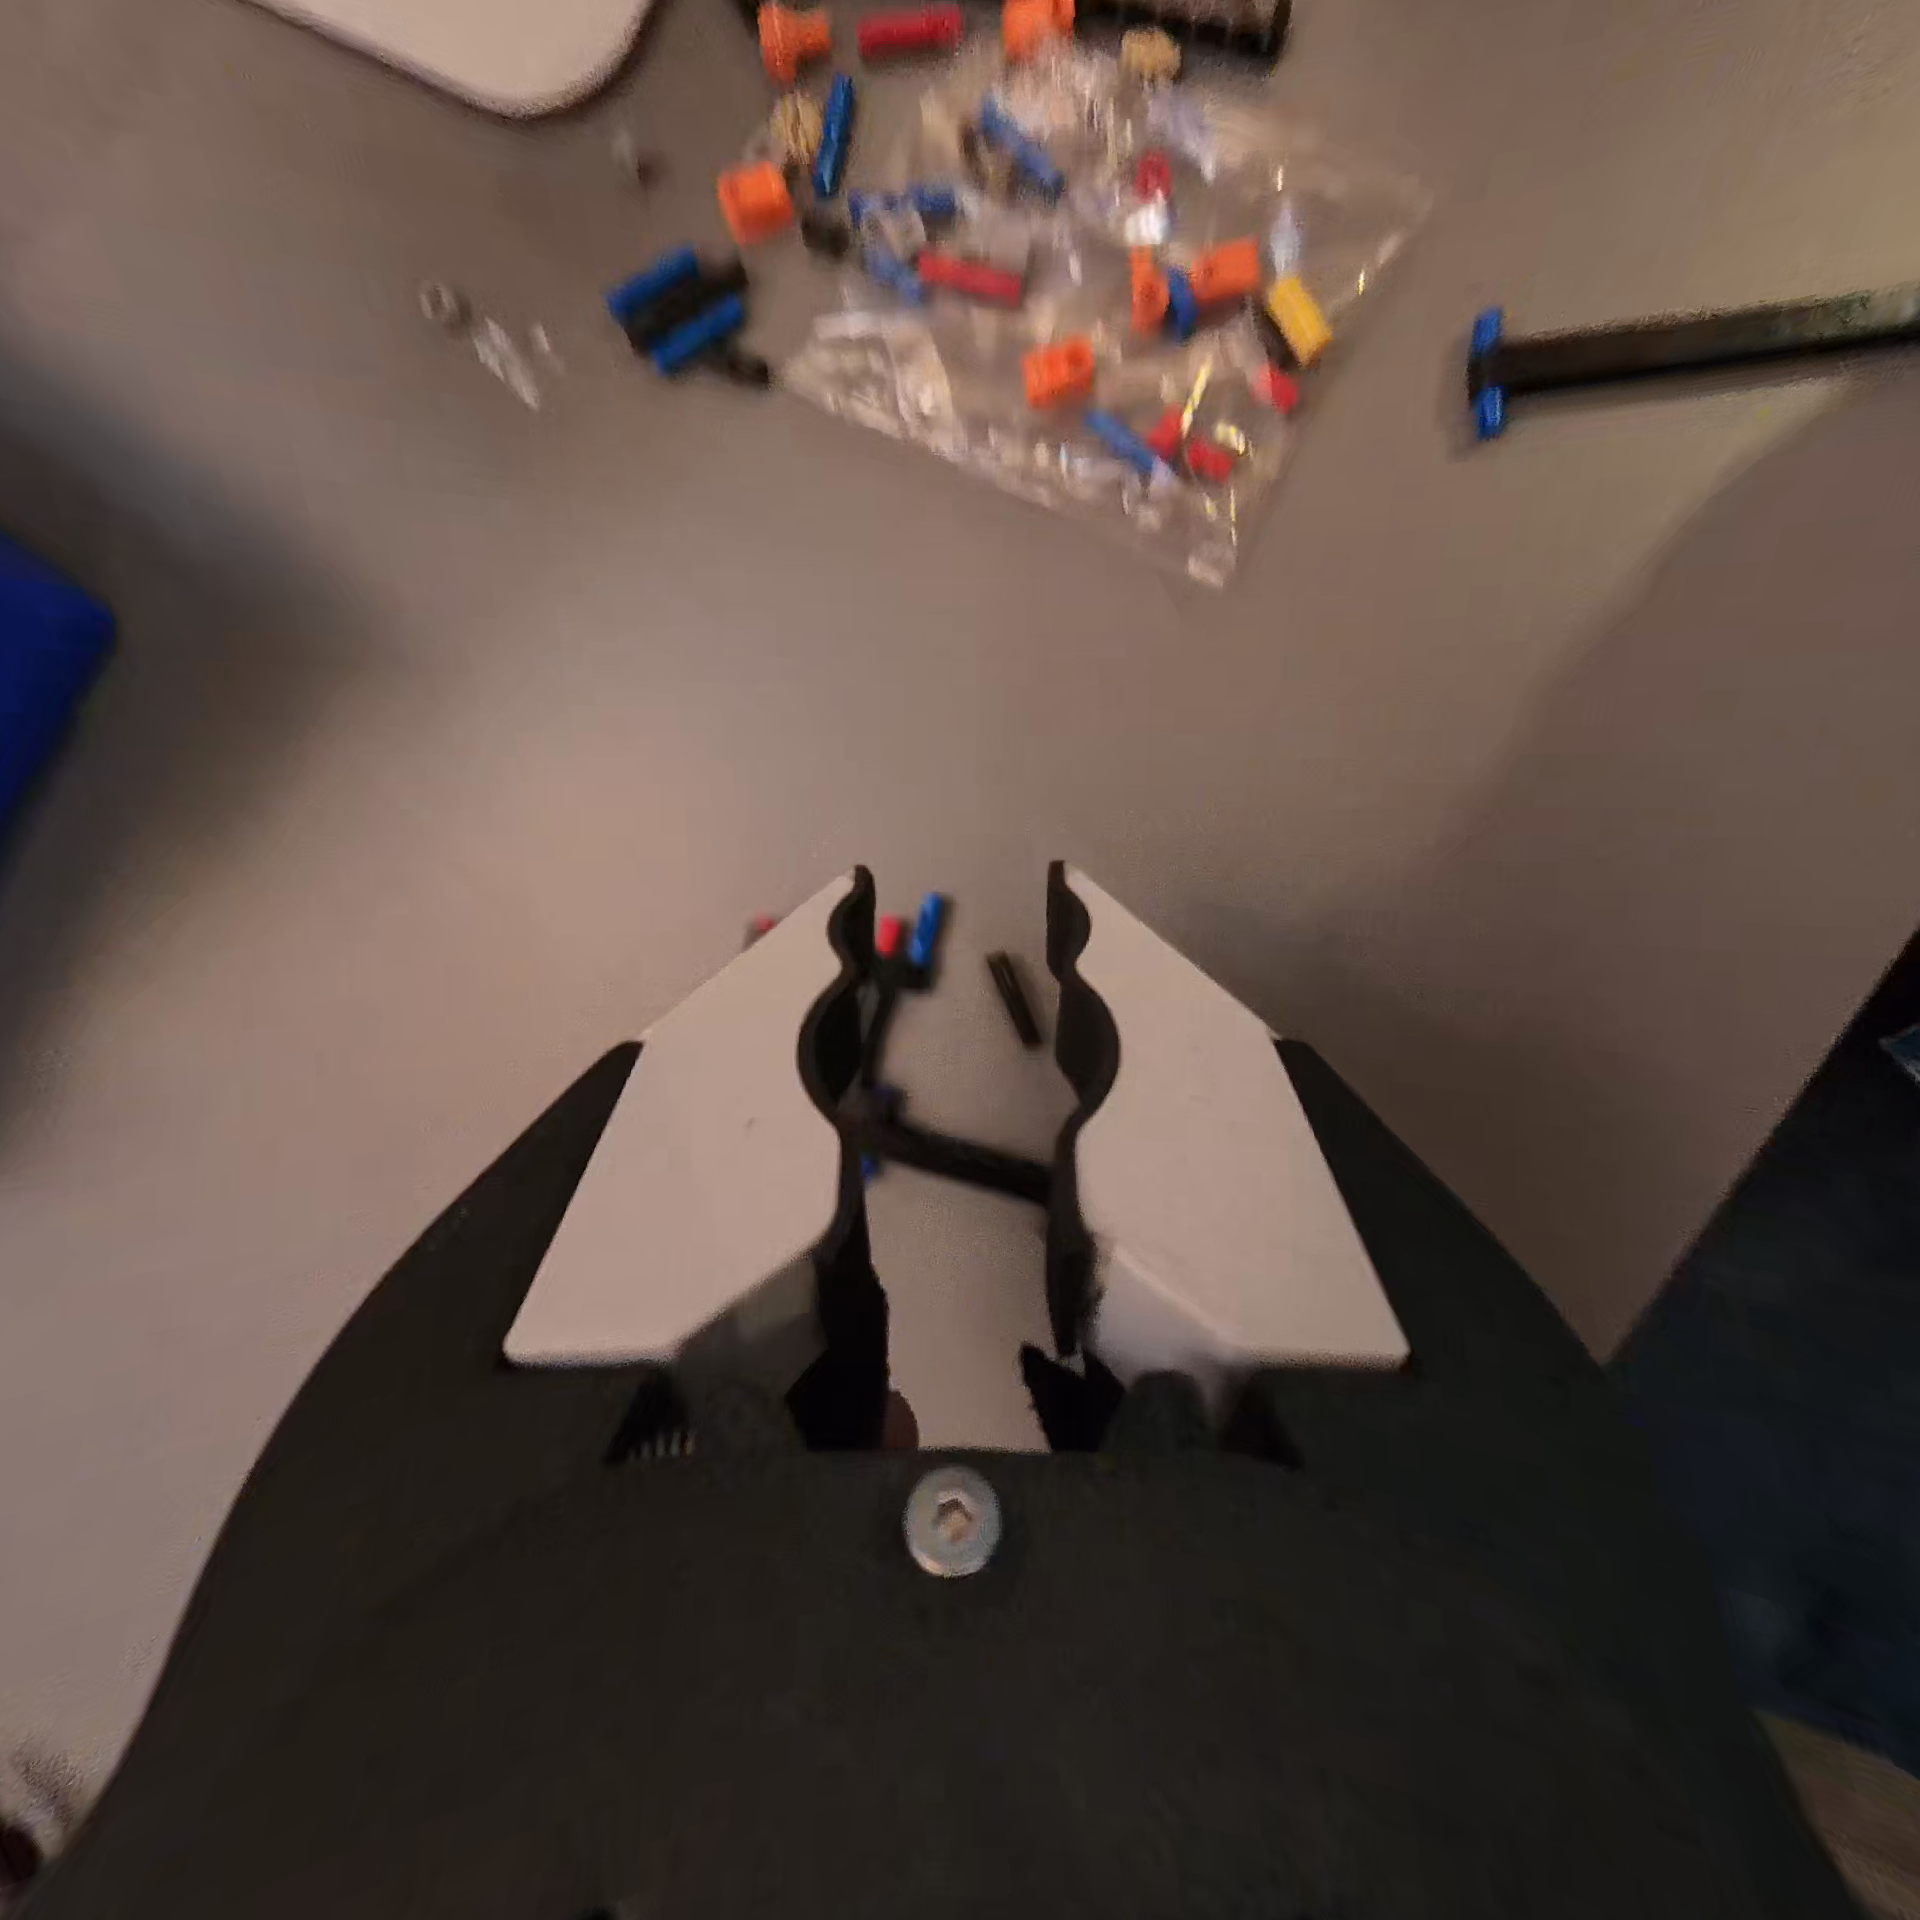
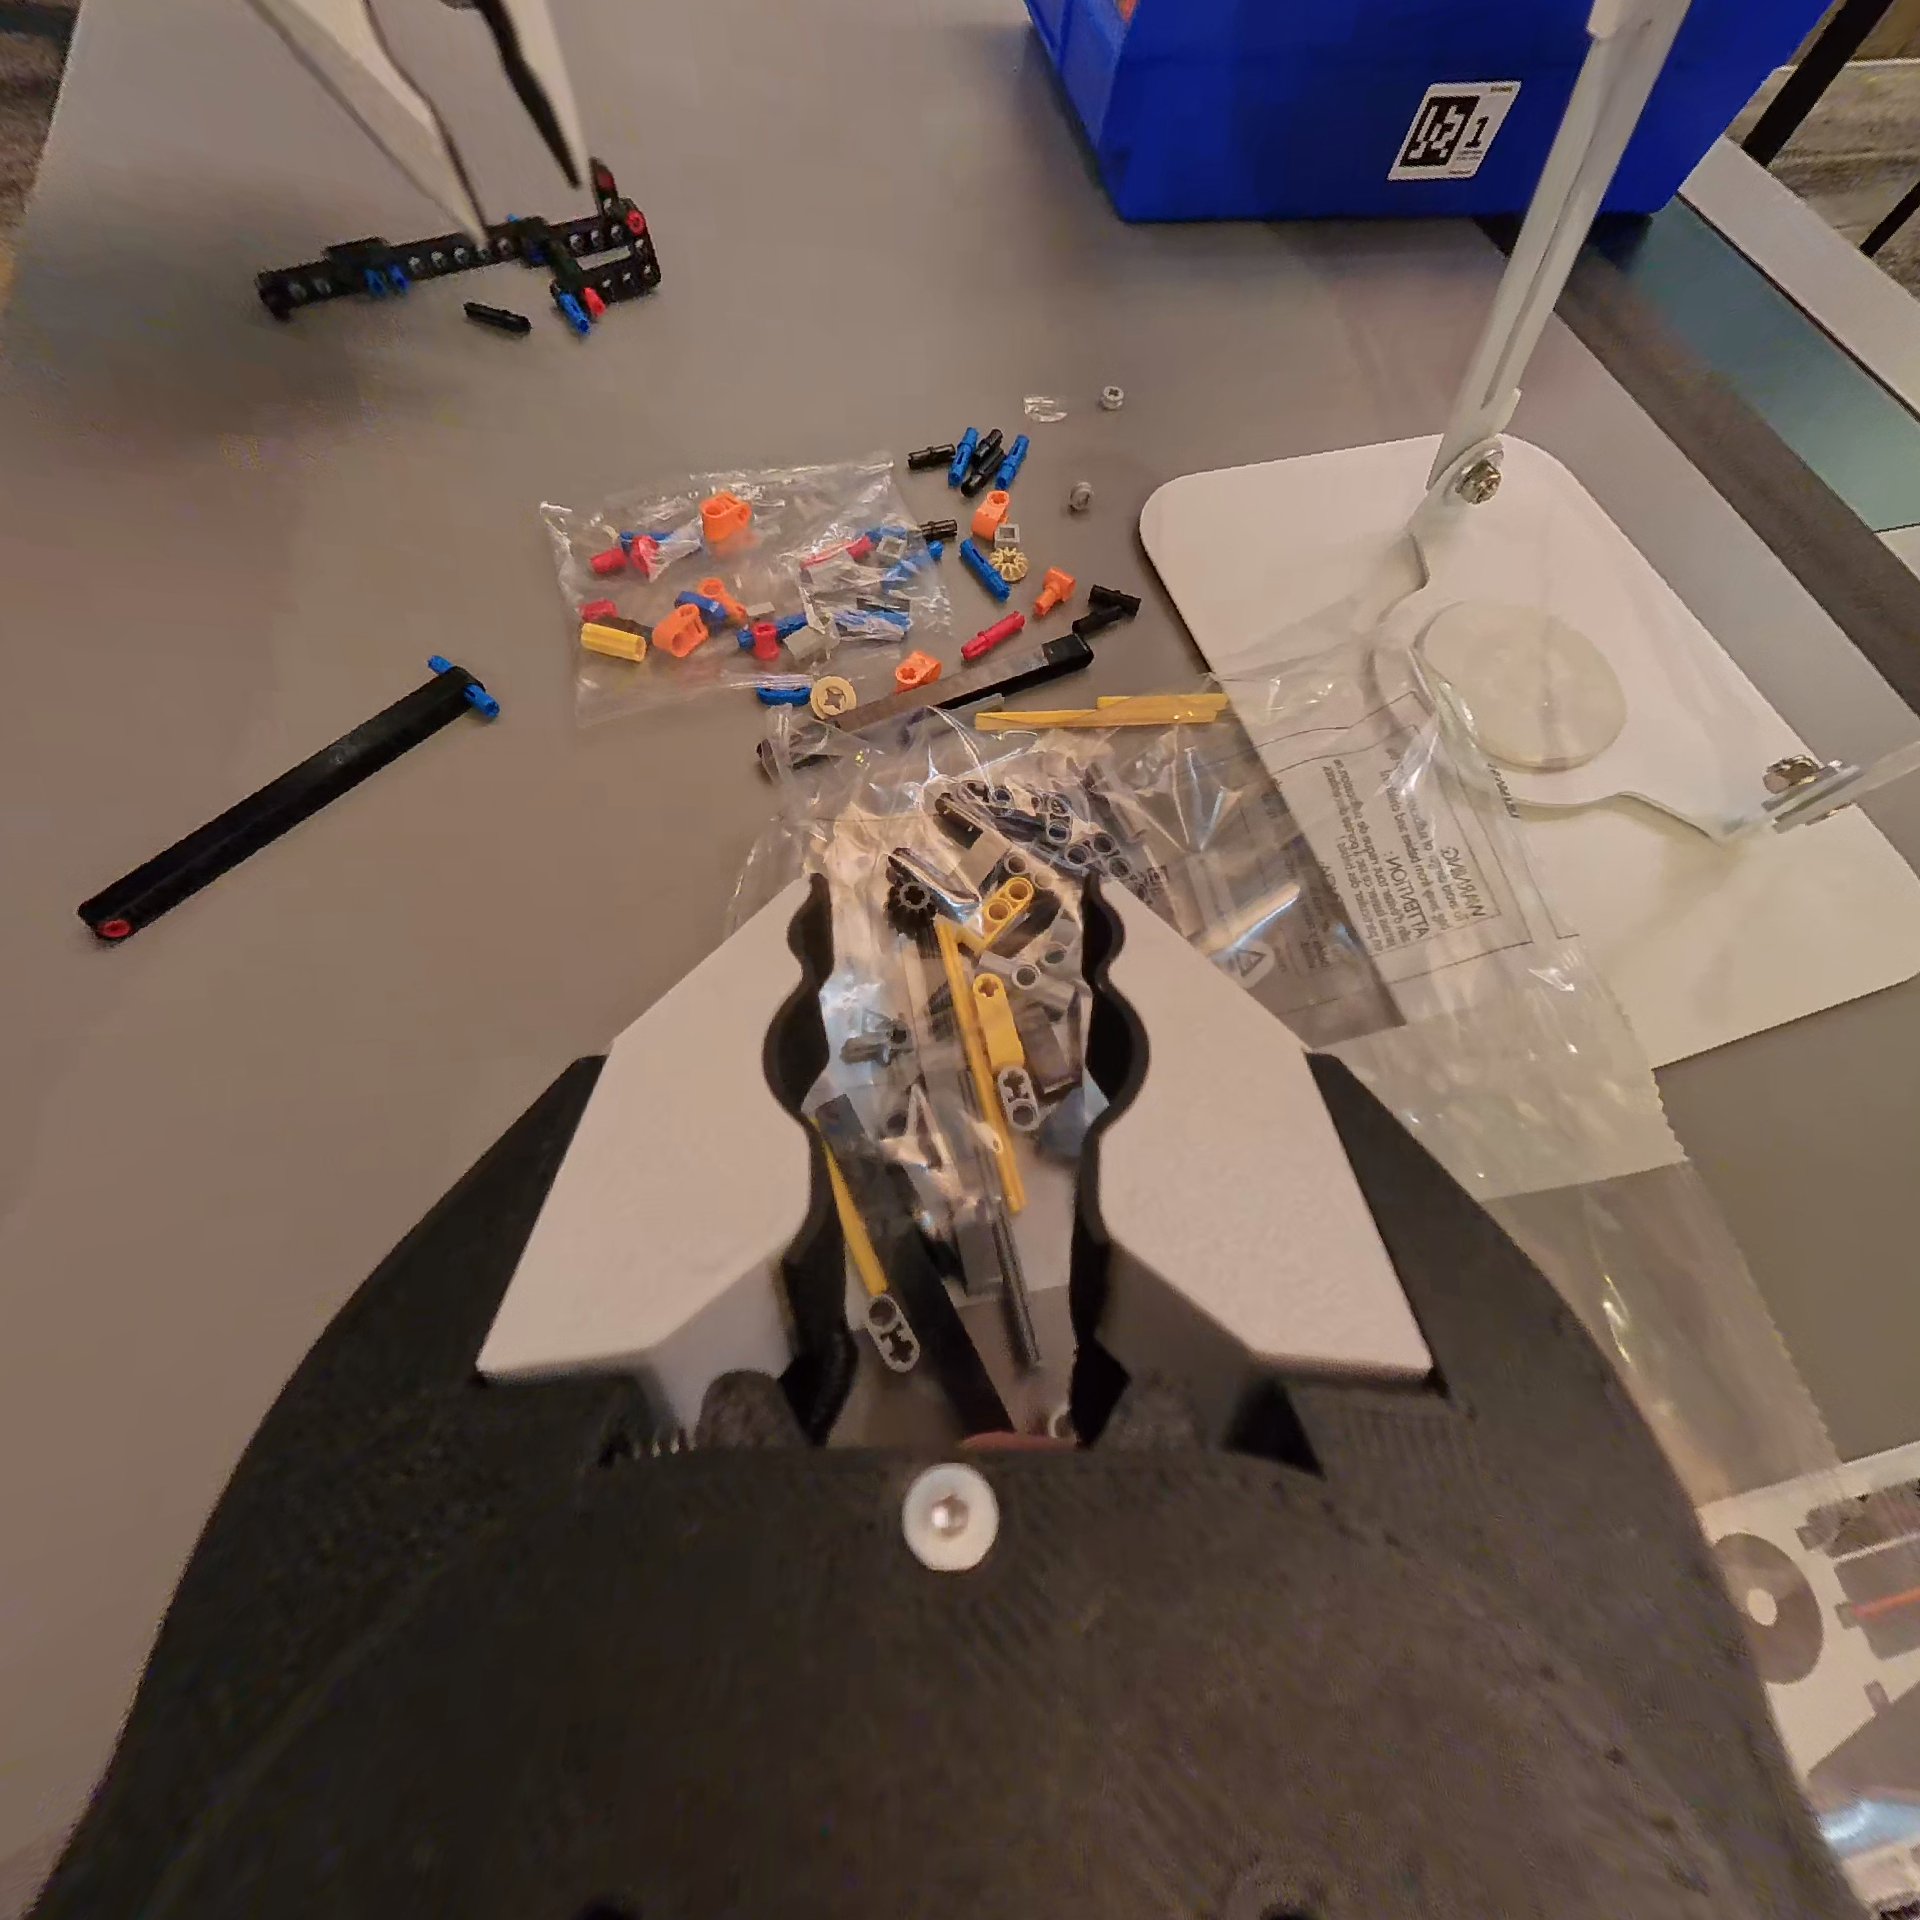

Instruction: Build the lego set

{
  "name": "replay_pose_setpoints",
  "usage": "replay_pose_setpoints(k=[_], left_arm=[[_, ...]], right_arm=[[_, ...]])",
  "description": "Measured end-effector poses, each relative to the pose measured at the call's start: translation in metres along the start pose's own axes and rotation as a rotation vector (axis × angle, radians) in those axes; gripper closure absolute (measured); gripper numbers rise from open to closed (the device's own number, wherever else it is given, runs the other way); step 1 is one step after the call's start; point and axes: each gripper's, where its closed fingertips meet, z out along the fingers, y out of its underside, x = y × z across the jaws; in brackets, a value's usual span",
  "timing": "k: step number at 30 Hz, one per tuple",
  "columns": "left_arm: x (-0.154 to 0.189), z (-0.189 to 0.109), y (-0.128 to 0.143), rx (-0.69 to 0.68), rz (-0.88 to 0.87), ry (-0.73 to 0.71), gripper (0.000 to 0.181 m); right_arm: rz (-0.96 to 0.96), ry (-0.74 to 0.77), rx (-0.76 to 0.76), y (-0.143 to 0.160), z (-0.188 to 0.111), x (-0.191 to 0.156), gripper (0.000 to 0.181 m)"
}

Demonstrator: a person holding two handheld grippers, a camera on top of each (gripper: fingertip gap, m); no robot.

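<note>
At eleven o'clock of the right wrist view: black frame (image 2: 457, 255) flat on the counter (image 2: 312, 1039), long axis running nine to three, its squared end toward three. Left tongs (image 1: 961, 883) stand parted over it; whether a finger touches cannot be told. A loose black pin (image 2: 497, 317) lies just beside it at six. Right tongs (image 2: 951, 894) gape, empty, above a bag (image 2: 966, 997) of grey and yellow parts. Step judged: early assembly. Next move likely needs a pin picked and aligned to a frame hole.
</note>
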Motion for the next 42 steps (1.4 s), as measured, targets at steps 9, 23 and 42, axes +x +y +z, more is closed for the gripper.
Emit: replay_pose_setpoints(k=[9, 23, 42], left_arm=[[0.019, 0.011, 0.041, -0.115, -0.109, -0.109, 0.158], [0.017, 0.026, -0.022, 0.017, -0.019, -0.116, 0.181], [-0.02, 0.11, -0.13, -0.023, 0.279, 0.031, 0.18]], right_arm=[[-0.019, 0.004, -0.016, 0.002, 0.003, -0.002, 0.136], [-0.03, 0.017, -0.017, 0.002, -0.001, 0.0, 0.137], [-0.032, 0.013, -0.019, 0.005, -0.002, 0.001, 0.137]])
